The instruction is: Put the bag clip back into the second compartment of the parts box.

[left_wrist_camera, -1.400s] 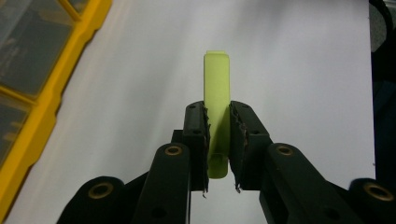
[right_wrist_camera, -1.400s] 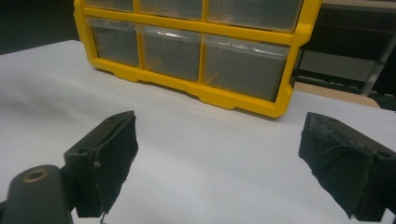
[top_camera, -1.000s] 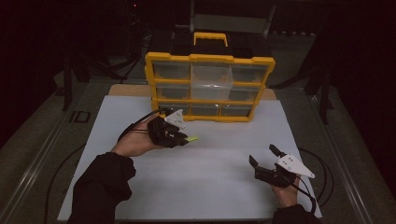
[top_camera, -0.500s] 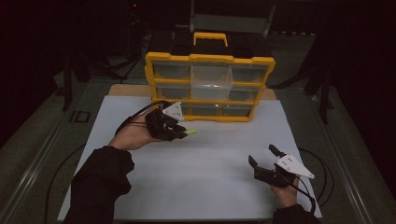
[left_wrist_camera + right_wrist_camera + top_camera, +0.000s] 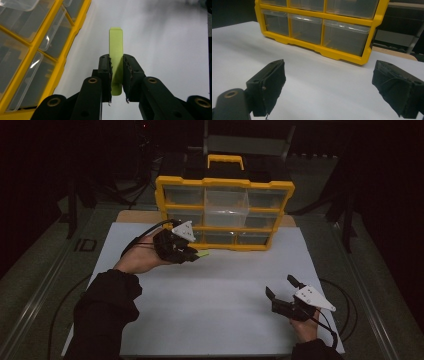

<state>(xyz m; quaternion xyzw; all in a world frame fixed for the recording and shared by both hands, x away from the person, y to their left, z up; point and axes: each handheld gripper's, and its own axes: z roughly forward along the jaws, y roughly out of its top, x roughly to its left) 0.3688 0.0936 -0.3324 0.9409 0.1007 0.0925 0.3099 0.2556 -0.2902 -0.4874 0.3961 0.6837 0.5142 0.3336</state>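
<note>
The left gripper [image 5: 192,254] holds a flat lime-green strip [image 5: 116,53] between its fingers [image 5: 104,72]. In the left gripper view the two pads press on the strip's long faces from both sides, near its lower end, and most of the strip stands out beyond the fingertips. The strip's far end is squared off with a slight lip. In the high view the strip [image 5: 202,254] pokes out of the gripper toward the right, above the white worktop [image 5: 220,295], just in front of the yellow organizer [image 5: 223,212].

The organizer stands upright at the back of the worktop, with a black top and a yellow handle [image 5: 225,160]. Its front is a grid of clear plastic drawers [image 5: 224,215] in a yellow frame. One drawer in the middle column looks brighter and seems pulled forward a little; whether it is truly open I cannot tell. In the left gripper view the organizer's frame [image 5: 62,62] runs along the left, close beside the gripper.

The right gripper [image 5: 283,288] sits low at the near right of the worktop, well apart from the organizer and the strip. Its fingers [image 5: 270,85] stand wide with nothing between them; the right gripper view looks over bare white worktop toward the organizer's lower drawers [image 5: 305,28]. A black cable [image 5: 340,305] loops on the worktop behind that hand.
</note>
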